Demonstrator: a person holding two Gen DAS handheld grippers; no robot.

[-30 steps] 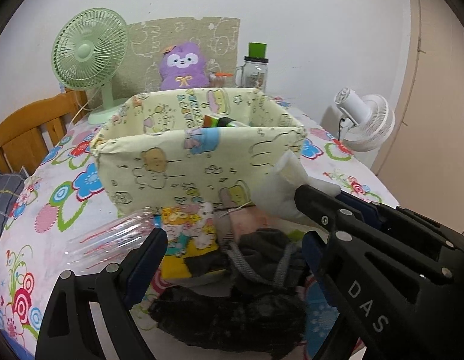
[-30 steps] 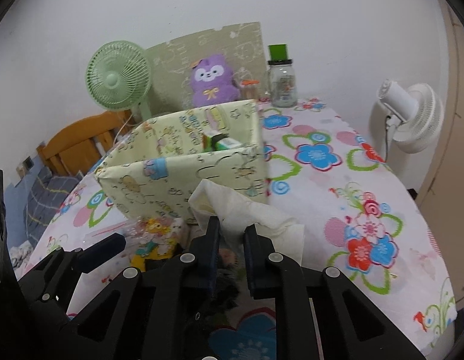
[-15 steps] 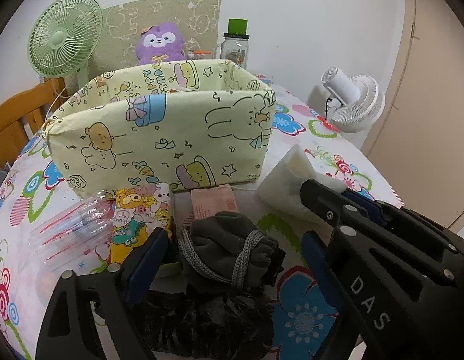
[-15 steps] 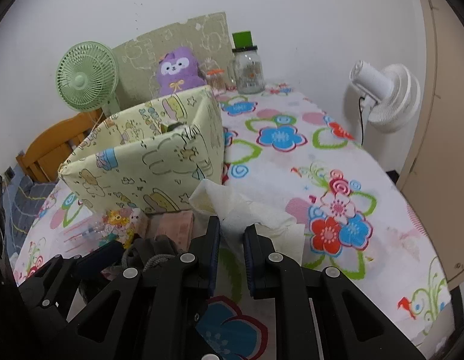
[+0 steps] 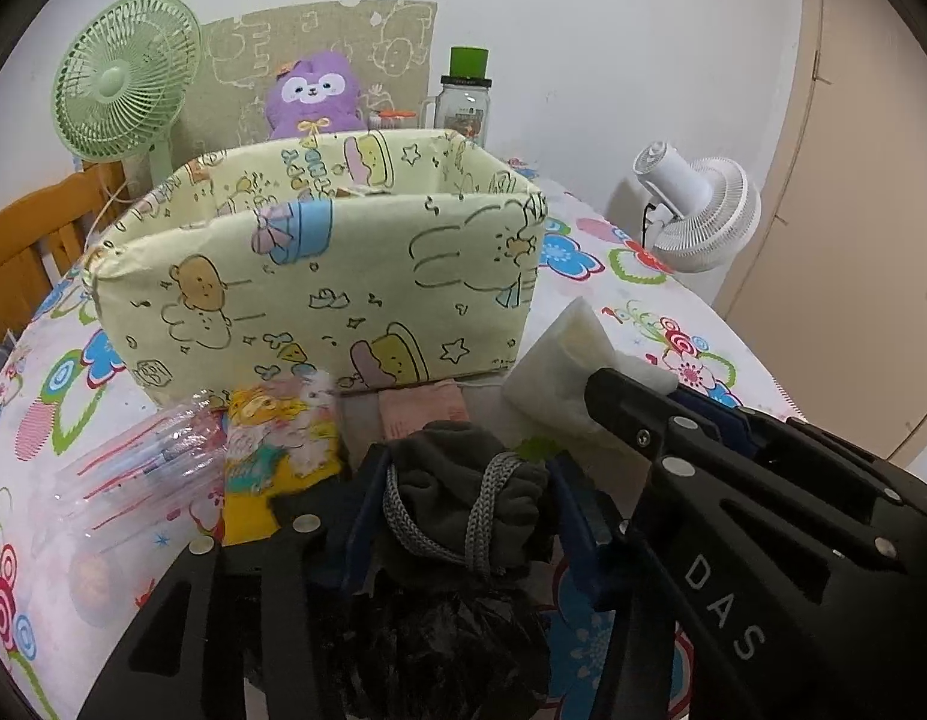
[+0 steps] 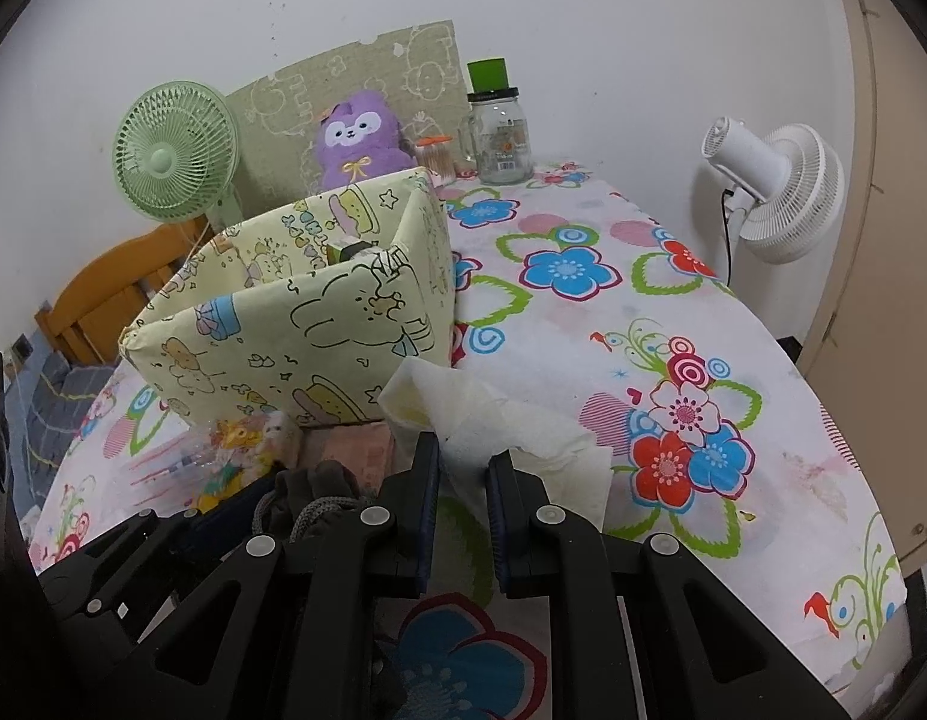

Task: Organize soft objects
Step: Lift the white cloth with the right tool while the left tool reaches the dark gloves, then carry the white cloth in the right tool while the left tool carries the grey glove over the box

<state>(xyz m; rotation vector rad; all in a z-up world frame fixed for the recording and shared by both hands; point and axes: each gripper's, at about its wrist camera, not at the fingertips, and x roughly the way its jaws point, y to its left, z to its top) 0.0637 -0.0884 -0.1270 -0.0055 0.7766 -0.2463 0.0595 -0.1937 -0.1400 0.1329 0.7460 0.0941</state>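
A grey drawstring pouch [image 5: 463, 492] lies on the flowered tablecloth in front of a yellow cartoon-print fabric box [image 5: 319, 276]. My left gripper [image 5: 469, 510] has it between its jaws, which are closing, and both blue pads touch its sides. To the right, my right gripper [image 6: 463, 456] is shut on a crumpled white cloth [image 6: 511, 420] and holds it near the box's front right corner. The cloth [image 5: 559, 372] also shows in the left wrist view. A pink cloth [image 5: 421, 408] lies just behind the pouch and a black plastic bag [image 5: 439, 630] just in front of it.
A yellow cartoon packet [image 5: 277, 450] and a clear plastic wrapper [image 5: 139, 468] lie left of the pouch. Behind the box stand a purple plush [image 5: 313, 96], a green fan [image 5: 121, 78] and a green-lidded jar [image 5: 463, 102]. A white fan [image 6: 769, 192] stands past the table's right edge, a wooden chair [image 5: 19, 240] at the left.
My left gripper moved forward over the grey pouch and its jaws closed in from wide apart to the pouch's sides. The right gripper kept its hold on the white cloth.
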